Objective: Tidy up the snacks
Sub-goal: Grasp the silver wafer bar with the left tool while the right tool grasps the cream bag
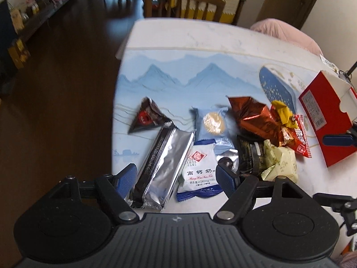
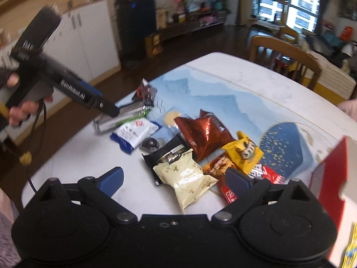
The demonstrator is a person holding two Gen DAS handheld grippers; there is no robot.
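Several snack packets lie on the white table (image 1: 178, 35). My left gripper (image 1: 176, 174) is open, its fingers either side of a silver packet (image 1: 160, 167) and a white-and-blue milk candy packet (image 1: 200, 172). Beyond lie a dark triangular packet (image 1: 147, 118), a light blue packet (image 1: 212, 122), a copper foil bag (image 1: 252, 118) and a pale green packet (image 1: 281, 163). My right gripper (image 2: 174, 178) is open above the pale green packet (image 2: 187, 178), next to the yellow packet (image 2: 245, 154) and copper bag (image 2: 200, 131). The left gripper (image 2: 111, 111) also shows there, over the silver packet (image 2: 120, 118).
A red open box (image 1: 323, 116) stands at the table's right edge, also in the right wrist view (image 2: 330, 178). A wooden chair (image 1: 185, 4) stands beyond the far edge. The table's left edge (image 1: 116, 111) drops to a dark wood floor.
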